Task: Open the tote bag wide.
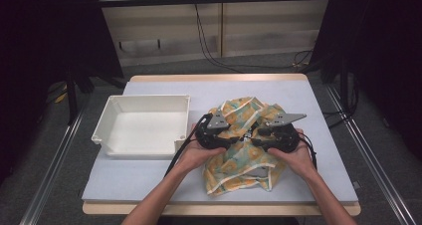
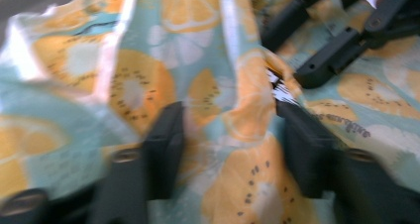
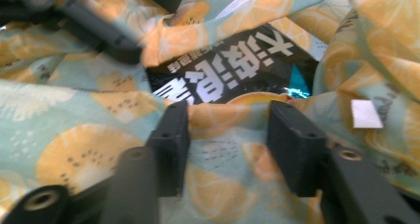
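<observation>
Both grippers — left gripper (image 1: 238,137) and right gripper (image 1: 251,136) — sit nose to nose on the fruit-print cloth (image 1: 246,158), jaws apart, each straddling a fold; black packet (image 3: 233,68) lies just ahead of the right

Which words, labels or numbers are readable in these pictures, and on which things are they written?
Large white characters on the black packet inside the fruit-print cloth bag: upside down and blurred, not readable.
Small dark print on the cloth: too blurred to read.
White tag on the cloth: no text can be seen.
White bin: no text.
</observation>
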`<state>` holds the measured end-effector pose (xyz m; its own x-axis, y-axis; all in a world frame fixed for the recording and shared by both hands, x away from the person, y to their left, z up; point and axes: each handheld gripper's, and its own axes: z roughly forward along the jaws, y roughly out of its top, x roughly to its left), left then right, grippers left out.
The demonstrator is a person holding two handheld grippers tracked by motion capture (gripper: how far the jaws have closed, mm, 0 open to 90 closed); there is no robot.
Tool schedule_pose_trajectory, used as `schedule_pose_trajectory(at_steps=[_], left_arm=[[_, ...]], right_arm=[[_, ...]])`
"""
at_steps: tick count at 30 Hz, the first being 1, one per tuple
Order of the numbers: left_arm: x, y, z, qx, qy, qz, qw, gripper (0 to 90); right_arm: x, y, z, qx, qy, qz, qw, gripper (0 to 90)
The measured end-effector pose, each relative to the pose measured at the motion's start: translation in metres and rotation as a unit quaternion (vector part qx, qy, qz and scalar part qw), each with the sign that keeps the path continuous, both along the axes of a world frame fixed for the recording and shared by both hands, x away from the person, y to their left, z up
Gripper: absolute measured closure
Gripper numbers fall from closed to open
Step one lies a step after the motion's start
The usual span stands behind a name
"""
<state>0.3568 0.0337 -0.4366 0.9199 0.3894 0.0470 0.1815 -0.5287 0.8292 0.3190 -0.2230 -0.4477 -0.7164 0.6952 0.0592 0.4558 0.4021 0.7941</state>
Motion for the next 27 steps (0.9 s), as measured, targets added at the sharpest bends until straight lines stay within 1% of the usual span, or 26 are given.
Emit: schedule_pose_trajectory(at_steps=[1, 2, 3, 4, 5, 6, 7, 8, 11, 12, 13, 14, 15, 16, 17, 18, 19, 20, 22, 23, 24, 25, 26, 27], left_arm=[[0.002, 0.002, 0.002, -0.002, 0.004, 0.000, 1.0000, 59.7], [0.004, 0.004, 0.003, -0.008, 0.013, 0.001, 0.9999, 67.7], [0.005, 0.005, 0.005, -0.006, 0.016, 0.000, 0.9999, 76.4], [0.006, 0.007, 0.007, -0.005, 0.018, -0.001, 0.9998, 80.8], [0.008, 0.008, 0.009, -0.007, 0.019, -0.002, 0.9998, 86.1], [0.008, 0.008, 0.009, -0.007, 0.019, -0.002, 0.9998, 87.6], [0.010, 0.011, 0.010, -0.013, 0.027, 0.001, 0.9996, 88.8], [0.014, 0.015, 0.012, -0.029, 0.037, 0.006, 0.9989, 89.0], [0.023, 0.026, 0.017, -0.054, 0.052, 0.019, 0.9970, 89.3], [0.026, 0.029, 0.018, -0.066, 0.059, 0.023, 0.9958, 89.3], [0.026, 0.029, 0.018, -0.066, 0.059, 0.023, 0.9958, 89.3], [0.029, 0.033, 0.020, -0.068, 0.061, 0.029, 0.9954, 89.4], [0.031, 0.035, 0.022, -0.067, 0.063, 0.034, 0.9952, 89.4], [0.034, 0.039, 0.023, -0.074, 0.065, 0.039, 0.9944, 89.4], [0.038, 0.044, 0.024, -0.078, 0.070, 0.047, 0.9934, 89.3], [0.038, 0.044, 0.024, -0.078, 0.070, 0.047, 0.9934, 89.4], [0.041, 0.047, 0.025, -0.079, 0.072, 0.055, 0.9928, 89.4], [0.043, 0.050, 0.025, -0.077, 0.072, 0.061, 0.9926, 89.3], [0.049, 0.055, 0.026, -0.077, 0.080, 0.073, 0.9911, 89.3], [0.052, 0.057, 0.026, -0.080, 0.084, 0.076, 0.9903, 89.4], [0.052, 0.058, 0.027, -0.083, 0.085, 0.078, 0.9899, 89.3], [0.052, 0.058, 0.027, -0.083, 0.085, 0.078, 0.9899, 89.2], [0.053, 0.058, 0.028, -0.089, 0.087, 0.077, 0.9892, 89.2], [0.053, 0.058, 0.028, -0.096, 0.090, 0.075, 0.9885, 89.1]], right_arm=[[-0.001, 0.000, 0.000, 0.004, 0.001, 0.000, 1.0000, 60.7], [-0.001, 0.000, 0.000, 0.005, 0.004, 0.000, 1.0000, 65.6], [-0.001, 0.000, 0.000, 0.002, 0.004, -0.001, 1.0000, 70.7], [-0.001, 0.000, 0.000, -0.001, 0.004, 0.002, 1.0000, 77.0], [-0.001, 0.000, 0.000, 0.001, 0.008, 0.006, 1.0000, 82.2], [-0.001, 0.000, 0.000, 0.001, 0.008, 0.006, 1.0000, 82.2], [-0.002, 0.000, 0.000, 0.002, 0.010, 0.009, 0.9999, 90.0], [-0.003, 0.000, 0.001, 0.004, 0.012, 0.009, 0.9999, 90.0], [-0.007, -0.001, 0.004, 0.014, 0.017, 0.014, 0.9997, 90.0], [-0.010, -0.002, 0.006, 0.016, 0.016, 0.016, 0.9996, 90.0], [-0.010, -0.002, 0.006, 0.016, 0.016, 0.016, 0.9996, 90.0], [-0.017, -0.006, 0.009, 0.021, 0.017, 0.020, 0.9994, 90.0], [-0.017, -0.006, 0.009, 0.021, 0.017, 0.020, 0.9994, 90.0], [-0.021, -0.008, 0.011, 0.026, 0.017, 0.019, 0.9993, 90.0], [-0.028, -0.014, 0.014, 0.031, 0.018, 0.020, 0.9991, 90.0], [-0.028, -0.014, 0.014, 0.031, 0.018, 0.020, 0.9991, 90.0], [-0.032, -0.018, 0.015, 0.035, 0.020, 0.020, 0.9990, 90.0], [-0.041, -0.027, 0.014, 0.037, 0.024, 0.018, 0.9988, 90.0], [-0.047, -0.034, 0.012, 0.037, 0.030, 0.017, 0.9987, 90.0], [-0.051, -0.038, 0.010, 0.035, 0.033, 0.016, 0.9987, 90.0], [-0.055, -0.042, 0.009, 0.032, 0.036, 0.014, 0.9988, 90.0], [-0.058, -0.046, 0.007, 0.030, 0.036, 0.009, 0.9989, 90.0], [-0.058, -0.046, 0.007, 0.030, 0.036, 0.009, 0.9989, 90.0], [-0.060, -0.050, 0.005, 0.032, 0.036, 0.003, 0.9988, 90.0]])
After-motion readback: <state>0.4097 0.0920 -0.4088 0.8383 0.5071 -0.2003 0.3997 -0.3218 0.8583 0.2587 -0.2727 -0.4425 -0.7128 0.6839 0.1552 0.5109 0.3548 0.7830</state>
